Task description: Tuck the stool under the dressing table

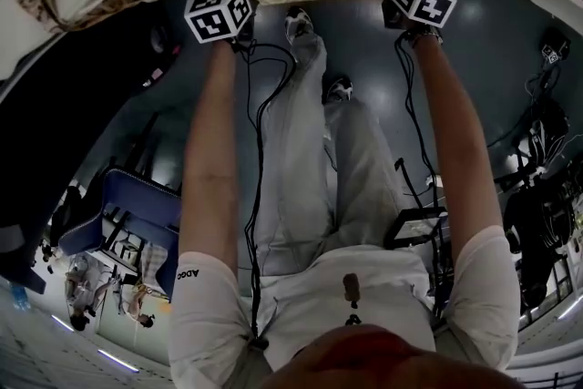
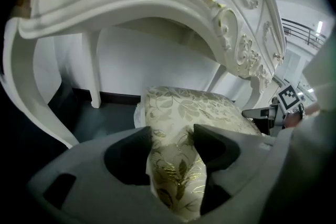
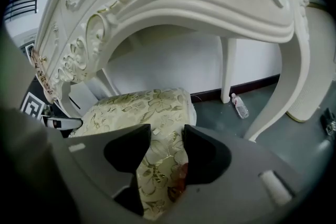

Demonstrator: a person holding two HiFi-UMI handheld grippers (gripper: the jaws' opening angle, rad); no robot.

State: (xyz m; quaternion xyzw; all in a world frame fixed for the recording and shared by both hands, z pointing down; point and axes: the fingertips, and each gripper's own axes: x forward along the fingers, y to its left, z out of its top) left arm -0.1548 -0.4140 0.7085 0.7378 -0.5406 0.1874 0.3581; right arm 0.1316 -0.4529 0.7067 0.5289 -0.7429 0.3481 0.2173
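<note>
Dressing table (image 2: pixel 157 2): big, white, carved, arched kneehole open ahead. Stool (image 2: pixel 189 107): on floor at that opening, far edge looks just under apron, near edge out toward person. Tuck seems partly done. Left gripper (image 2: pixel 170 139): jaws clamped on near cushion corner. Right gripper (image 3: pixel 167 136): jaws clamped on other near corner. Cushion soft, brocade likely slippery. Frame likely stiff, so grip deep on padded rim and push evenly. Small bottle (image 3: pixel 240 106) on floor beside table leg.

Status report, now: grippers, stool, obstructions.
Both clamped on stool cushion: left gripper, right gripper. Stool partly under dressing table. Bottle on floor, apart from stool.
</note>
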